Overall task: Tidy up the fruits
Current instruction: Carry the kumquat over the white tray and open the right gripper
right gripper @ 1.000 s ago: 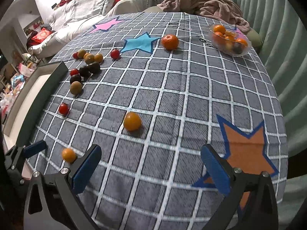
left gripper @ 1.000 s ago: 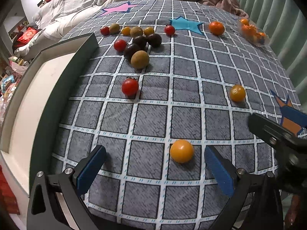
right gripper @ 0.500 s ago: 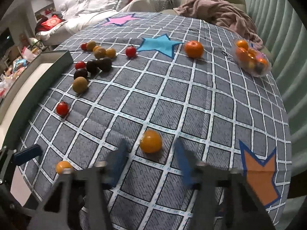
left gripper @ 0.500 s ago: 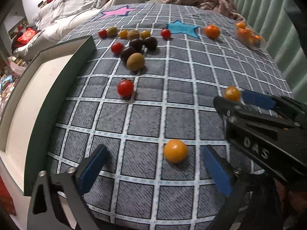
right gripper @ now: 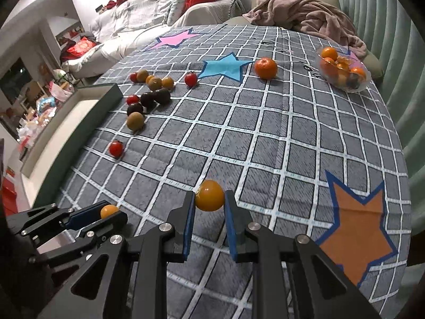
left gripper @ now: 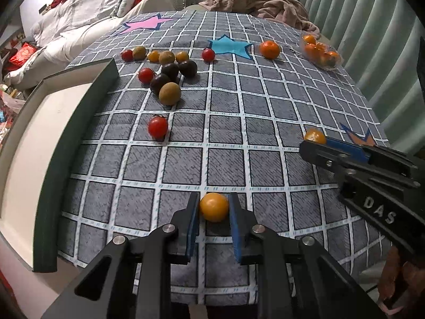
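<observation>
My left gripper (left gripper: 213, 208) is shut on a yellow-orange cherry tomato (left gripper: 214, 206) low over the checked cloth. My right gripper (right gripper: 209, 199) is shut on another yellow-orange tomato (right gripper: 209, 195); that tomato also shows in the left wrist view (left gripper: 315, 136). The left gripper's tomato shows in the right wrist view (right gripper: 109, 210). A red tomato (left gripper: 157, 126) lies alone mid-left. A cluster of dark, brown, red and yellow fruits (left gripper: 166, 73) lies farther back. An orange mandarin (left gripper: 269, 49) sits by the blue star.
A white tray with a dark green rim (left gripper: 79, 122) lies along the left edge of the cloth. A clear bowl of mandarins (right gripper: 344, 71) stands at the far right. A pink blanket (left gripper: 263, 2) and curtain lie beyond the cloth.
Both grippers have closed on their yellow-orange tomatoes; a second ago both were wide open. The right gripper moved in toward the left one.
</observation>
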